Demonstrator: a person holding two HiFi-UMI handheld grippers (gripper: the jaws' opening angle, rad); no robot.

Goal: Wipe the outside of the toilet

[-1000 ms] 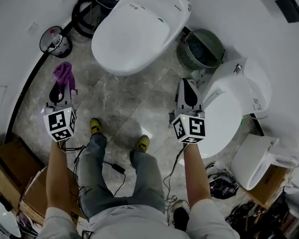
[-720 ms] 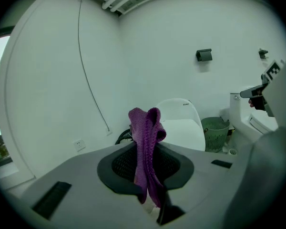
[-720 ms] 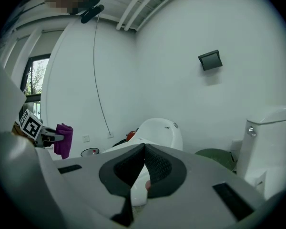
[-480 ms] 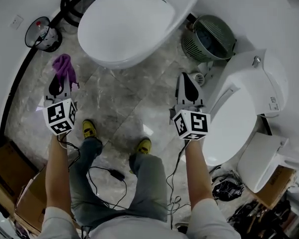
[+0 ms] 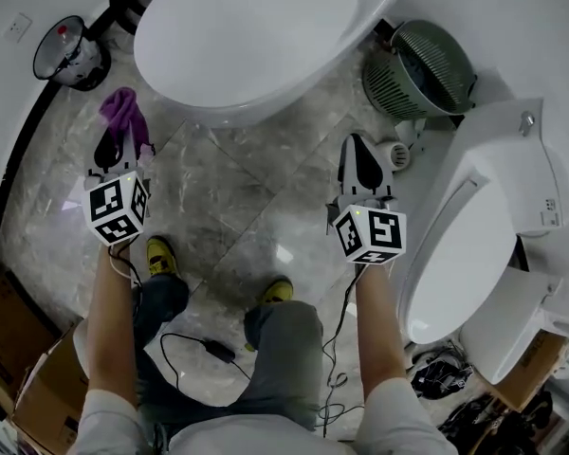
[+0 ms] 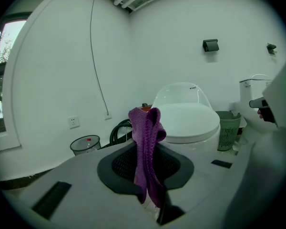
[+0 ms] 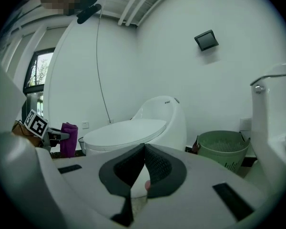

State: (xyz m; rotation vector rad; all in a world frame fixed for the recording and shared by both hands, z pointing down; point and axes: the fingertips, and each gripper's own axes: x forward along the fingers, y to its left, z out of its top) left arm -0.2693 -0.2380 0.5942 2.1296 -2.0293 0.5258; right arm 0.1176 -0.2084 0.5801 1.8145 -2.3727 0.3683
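Note:
A white oval toilet (image 5: 256,36) with its lid down fills the top of the head view; it also shows in the left gripper view as the toilet (image 6: 188,116) and in the right gripper view as the toilet (image 7: 138,128). My left gripper (image 5: 121,159) is shut on a purple cloth (image 5: 123,117), which stands up between its jaws as the cloth (image 6: 147,147). It hovers left of the bowl's front, apart from it. My right gripper (image 5: 360,164) hangs over the floor right of the bowl, jaws closed together with nothing between them.
A green slatted bin (image 5: 419,69) stands right of the toilet. A second white toilet (image 5: 474,226) lies at the right. A wire waste basket (image 5: 68,53) and black hose coils (image 5: 123,3) are at the upper left. Cardboard boxes (image 5: 19,349) sit lower left; cables trail on the marble floor.
The view has shifted forward toward the toilet, which now fills more of the top. Both grippers keep their places relative to me; the cloth stays gripped.

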